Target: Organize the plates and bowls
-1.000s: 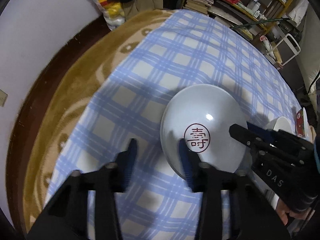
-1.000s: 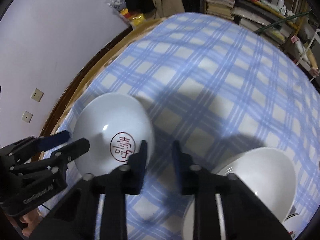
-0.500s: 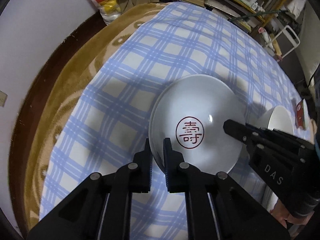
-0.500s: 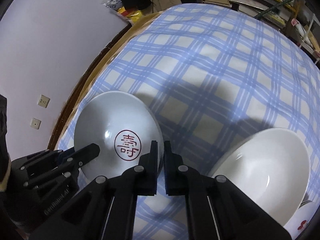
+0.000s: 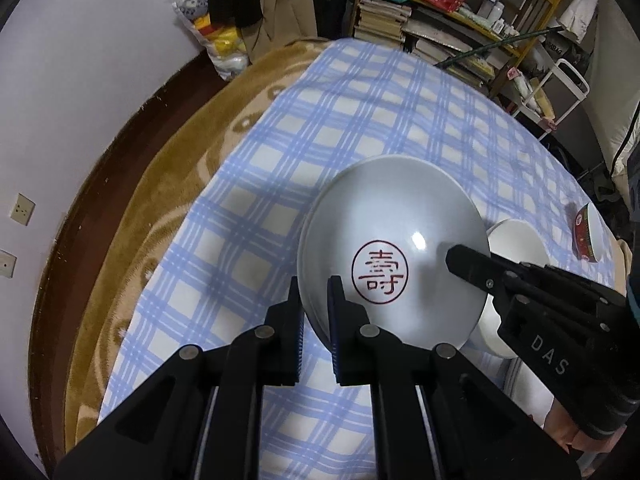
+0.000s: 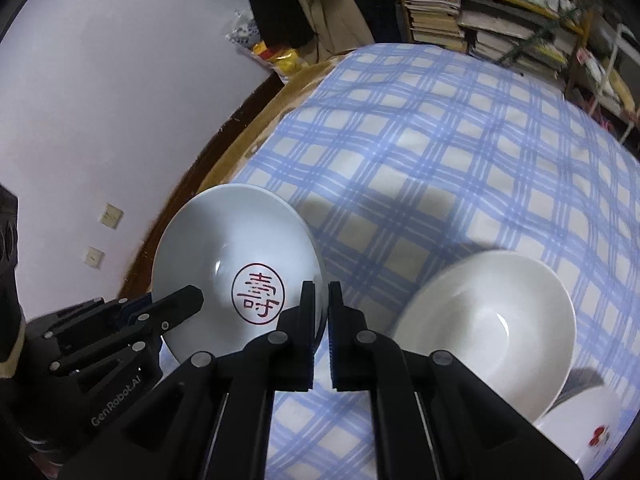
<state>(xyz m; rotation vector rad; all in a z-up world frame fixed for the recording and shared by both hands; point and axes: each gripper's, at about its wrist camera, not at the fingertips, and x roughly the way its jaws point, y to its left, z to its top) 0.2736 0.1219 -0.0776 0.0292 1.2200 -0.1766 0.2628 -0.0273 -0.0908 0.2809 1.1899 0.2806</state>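
Lifted off the checked cloth (image 5: 360, 120) since earlier, one stamped plate (image 5: 392, 256) hangs pinched by left gripper (image 5: 314, 292) and right gripper (image 6: 319, 300) (opposite rims); one white plate (image 6: 484, 332) and two half-cropped bowls remain.

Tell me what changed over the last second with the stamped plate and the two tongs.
Both tongs closed from open onto opposite rims of the plate with the red stamp: the left tongs on its left edge, the right tongs on its right edge. The plate then lifted off the checked cloth, which looks farther away now. The plain white bowl stayed put.
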